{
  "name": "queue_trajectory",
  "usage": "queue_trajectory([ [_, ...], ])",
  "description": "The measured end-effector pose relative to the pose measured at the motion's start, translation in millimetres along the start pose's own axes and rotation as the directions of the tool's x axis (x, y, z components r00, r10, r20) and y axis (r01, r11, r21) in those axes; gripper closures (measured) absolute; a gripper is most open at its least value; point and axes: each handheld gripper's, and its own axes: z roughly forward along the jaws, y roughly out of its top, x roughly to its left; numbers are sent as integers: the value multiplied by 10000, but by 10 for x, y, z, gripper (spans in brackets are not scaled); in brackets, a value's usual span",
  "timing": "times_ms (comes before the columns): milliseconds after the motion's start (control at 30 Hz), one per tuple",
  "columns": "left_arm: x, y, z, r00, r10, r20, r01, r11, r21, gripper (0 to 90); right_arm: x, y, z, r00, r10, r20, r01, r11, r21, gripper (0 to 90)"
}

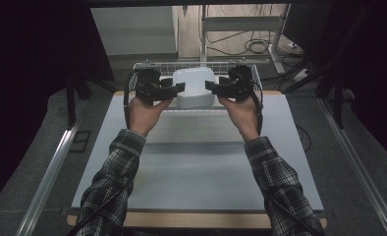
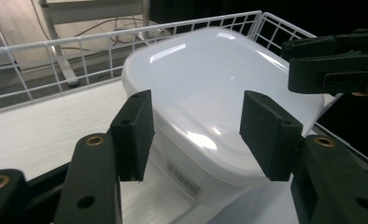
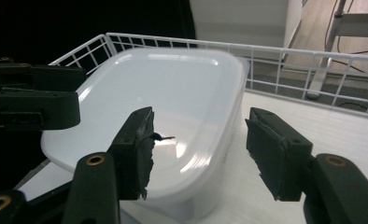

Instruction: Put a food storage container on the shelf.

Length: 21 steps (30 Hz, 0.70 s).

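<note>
High view: white lidded container (image 1: 195,87) sits inside a white wire basket (image 1: 152,66) at the far edge of the table (image 1: 196,172), about mid-width. Left gripper (image 1: 179,88) comes in at the container's left side, right gripper (image 1: 210,86) at its right side, tips pointing at each other across the container. Both are held by hands, plaid sleeves (image 1: 110,189) running back to the near edge. Whether the tips touch the container cannot be told from here. Cables (image 1: 253,46) lie on the floor beyond the table.

Left gripper view: jaws spread wide with a clear gap, nothing between the pads (image 2: 134,133). The container (image 2: 205,98) lies just ahead of them, lid glossy, a small label on its side wall. Basket wire (image 2: 79,44) runs behind it. The right gripper (image 2: 329,65) shows at the upper right, beside the container's far edge.

Right gripper view: jaws also apart, holding nothing; the left pad (image 3: 140,151) looks torn and ragged. The container (image 3: 168,102) is just ahead, basket rim (image 3: 266,49) behind. The left gripper (image 3: 32,105) shows at the left, next to the container's opposite edge.
</note>
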Motion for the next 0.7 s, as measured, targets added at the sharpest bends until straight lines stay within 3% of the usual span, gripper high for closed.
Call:
queue_trajectory([
  [133,-7,33,3,9999,133,104,-133,9999,-10,420,-19,22,18,9999,-127,35,127,9999,8,409],
  [233,-48,30,-108,9990,66,433,-42,9984,-557,422,-12,13,-47,9996,-224,-164,222,9997,-103,428],
  [300,-115,-5,-223,9984,218,525,-175,9965,-812,482,-17,-7,-139,9981,-194,-579,178,9994,-283,470],
  [467,-244,-232,-383,9946,668,790,-592,9937,-952,710,-12,-125,-363,9950,-299,-953,251,9984,-504,653],
  [600,-231,-440,-254,9884,453,1450,-381,9979,-518,853,-13,-260,-396,9926,-487,-1113,454,9985,-321,811],
  [700,-215,-493,-114,9897,319,1396,-285,9992,-263,863,-19,-323,-347,9904,-501,-1290,485,9987,-151,861],
])
